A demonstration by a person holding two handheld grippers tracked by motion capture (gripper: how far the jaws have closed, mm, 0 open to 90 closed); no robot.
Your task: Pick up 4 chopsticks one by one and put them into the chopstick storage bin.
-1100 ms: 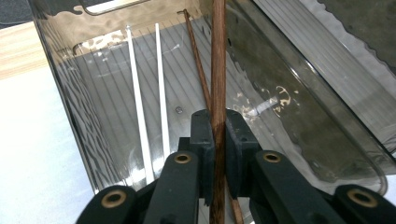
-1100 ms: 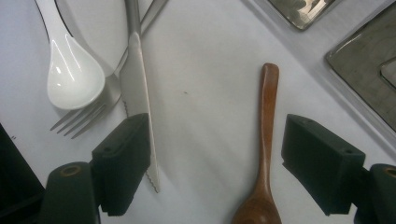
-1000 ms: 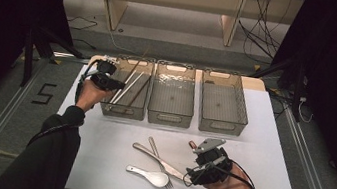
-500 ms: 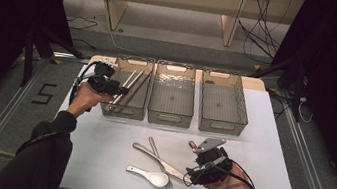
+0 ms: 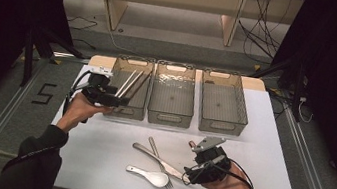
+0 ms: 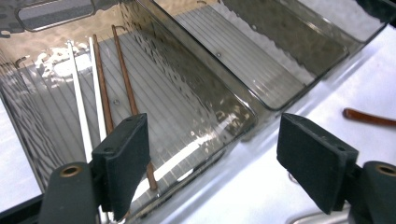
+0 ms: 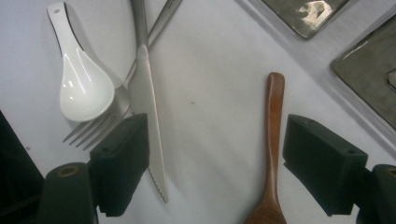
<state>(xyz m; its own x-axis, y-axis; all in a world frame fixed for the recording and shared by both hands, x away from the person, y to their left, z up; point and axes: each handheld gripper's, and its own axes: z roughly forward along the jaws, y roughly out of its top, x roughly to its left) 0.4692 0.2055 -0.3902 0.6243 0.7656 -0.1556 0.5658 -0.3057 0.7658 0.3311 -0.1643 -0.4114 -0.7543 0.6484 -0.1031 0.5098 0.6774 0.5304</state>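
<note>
the left tongs (image 5: 116,101) hang just off the near corner of the left bin (image 6: 224,100), jaws just spread apart with nothing between, likely since the chopsticks (image 6: 100,100) now lie in that bin, their long axis along its length. the right tongs (image 7: 217,165), agape, straddle the wooden spoon (image 7: 272,140), handle pointing toward the bins.

High view hangs above the person's side, looking forward and down over the whole desk (image 5: 271,140). Left claw cam sits right up close over the left bin (image 6: 140,93). Right claw cam stares straight down at the knife (image 7: 149,116), also seen from above
</note>
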